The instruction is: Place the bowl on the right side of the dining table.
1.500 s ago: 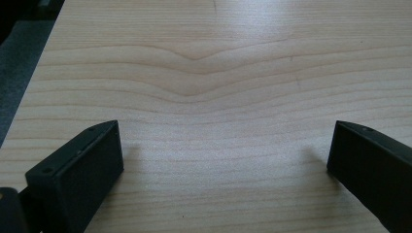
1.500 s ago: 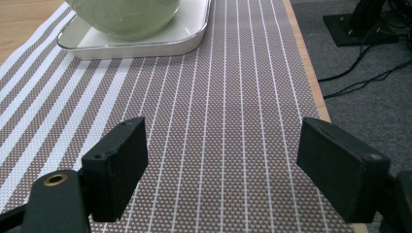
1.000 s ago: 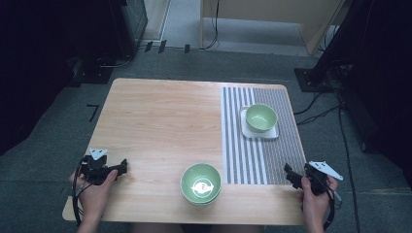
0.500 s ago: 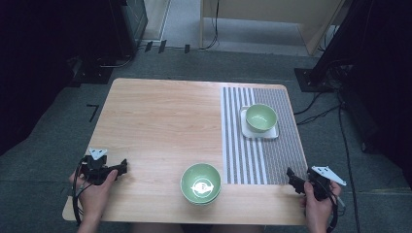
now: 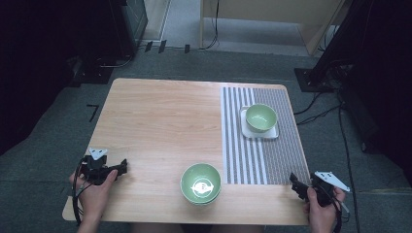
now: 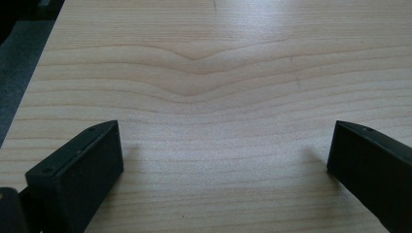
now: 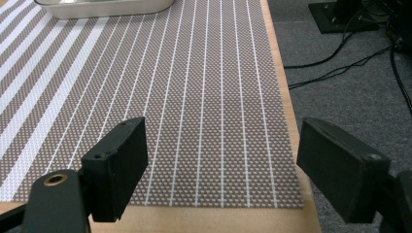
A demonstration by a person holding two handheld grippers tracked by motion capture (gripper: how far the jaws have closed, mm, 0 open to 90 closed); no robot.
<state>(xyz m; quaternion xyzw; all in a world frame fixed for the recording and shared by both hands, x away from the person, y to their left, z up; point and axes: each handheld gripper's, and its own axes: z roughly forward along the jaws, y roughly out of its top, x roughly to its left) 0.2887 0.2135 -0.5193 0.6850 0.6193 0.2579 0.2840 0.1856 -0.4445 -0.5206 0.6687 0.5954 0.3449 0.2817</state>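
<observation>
We hold both grippers with jaws apart: left gripper [image 5: 121, 169] and right gripper [image 5: 294, 183] flank the green bowl [image 5: 200, 183], well apart from it

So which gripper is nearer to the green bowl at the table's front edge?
Left, narrowly. The left gripper sits off the green bowl's left; the right gripper is beyond its right, by the striped mat's corner.

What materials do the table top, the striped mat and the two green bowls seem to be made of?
The table top looks like pale wood or wood veneer, matte, with wavy grain lines. The striped mat seems woven vinyl or fabric: a dotted mesh weave with white lines. The near bowl and the far bowl look like glazed ceramic, smooth and slightly glossy, though plastic is possible.
</observation>
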